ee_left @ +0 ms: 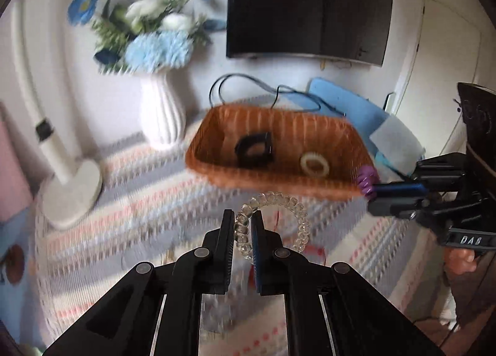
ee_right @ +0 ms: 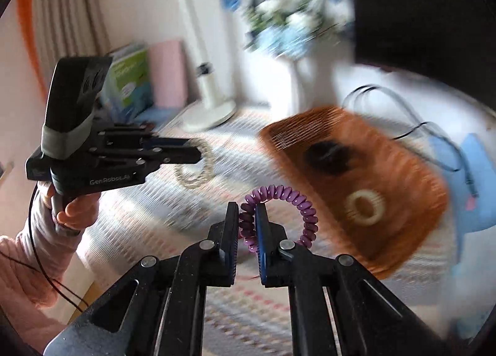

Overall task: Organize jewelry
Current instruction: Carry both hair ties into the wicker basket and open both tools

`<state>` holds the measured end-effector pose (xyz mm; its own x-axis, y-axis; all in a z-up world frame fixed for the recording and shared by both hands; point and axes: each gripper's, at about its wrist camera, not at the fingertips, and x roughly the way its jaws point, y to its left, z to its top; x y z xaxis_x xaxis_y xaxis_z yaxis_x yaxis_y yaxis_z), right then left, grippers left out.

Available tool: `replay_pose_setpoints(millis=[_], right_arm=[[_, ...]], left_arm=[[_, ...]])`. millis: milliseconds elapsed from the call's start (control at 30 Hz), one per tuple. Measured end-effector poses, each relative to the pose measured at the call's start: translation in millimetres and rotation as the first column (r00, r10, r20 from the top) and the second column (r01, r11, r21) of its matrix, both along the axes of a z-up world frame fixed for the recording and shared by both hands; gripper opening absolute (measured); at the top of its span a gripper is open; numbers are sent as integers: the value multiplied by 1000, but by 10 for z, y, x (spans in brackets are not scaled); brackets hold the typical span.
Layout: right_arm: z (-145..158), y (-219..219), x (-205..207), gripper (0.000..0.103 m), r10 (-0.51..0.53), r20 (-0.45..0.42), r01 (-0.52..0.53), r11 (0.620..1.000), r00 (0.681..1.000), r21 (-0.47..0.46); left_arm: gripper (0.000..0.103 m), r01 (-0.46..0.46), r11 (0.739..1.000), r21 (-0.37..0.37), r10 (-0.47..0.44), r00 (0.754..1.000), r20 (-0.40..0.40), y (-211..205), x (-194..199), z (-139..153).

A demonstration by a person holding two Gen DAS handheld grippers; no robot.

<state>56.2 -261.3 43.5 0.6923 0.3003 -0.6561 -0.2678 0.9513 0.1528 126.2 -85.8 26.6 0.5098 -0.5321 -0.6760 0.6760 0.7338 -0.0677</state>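
Glossy clear plastic coil bracelet [ee_left: 272, 219]

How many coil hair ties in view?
4: clear one in the left tool, purple one in the right tool, black and cream in the basket. None seem hidden.

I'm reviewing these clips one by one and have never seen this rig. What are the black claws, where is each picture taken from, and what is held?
A person holds a two-finger claw in each hand; a camera on each looks along its fingers. In the left camera's picture the left claw is shut on a clear spiral hair tie. In the right camera's picture the right claw is shut on a purple spiral hair tie. Beyond, on a striped cloth, an orange basket holds a black ring and a cream ring.
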Motion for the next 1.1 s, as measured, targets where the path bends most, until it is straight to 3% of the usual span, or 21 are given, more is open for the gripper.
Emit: replay_pose_setpoints(millis=[133, 300, 433, 567, 667, 767, 800, 900, 1100], right_arm=[[6, -453, 276, 12, -133, -31, 134, 991, 991, 9], [-325, -950, 715, 12, -253, -165, 265, 963, 953, 51], [-594, -1153, 878, 12, -280, -249, 307, 949, 927, 75], [-654, -1201, 901, 12, -288, -266, 318, 945, 920, 76], [-625, -1233, 892, 15, -291, -268, 327, 940, 918, 96], [-541, -1246, 819, 17, -291, -250, 327, 937, 924, 120], [-514, -1236, 793, 19, -291, -246, 327, 937, 925, 123], [-434, -1181, 704, 21, -298, -232, 331, 936, 926, 122], [-204, -787, 462, 21, -217, -169, 240, 961, 962, 135]], left_arm=[[11, 47, 999, 4, -47, 999, -5, -367, 274, 78], [11, 114, 991, 69, -112, 993, -37, -1004, 535, -121], [11, 143, 982, 123, -135, 988, -75, -1380, 650, -384], [11, 163, 975, 152, -147, 983, -109, -1551, 729, -589], [16, 162, 976, 148, -145, 982, -120, -1541, 726, -593], [41, 152, 982, 111, -139, 983, -117, -1420, 701, -484], [45, 145, 984, 104, -134, 985, -106, -1374, 686, -443], [45, 131, 989, 74, -125, 989, -75, -1179, 596, -273], [45, 64, 997, 38, -65, 998, 4, -614, 338, 22]])
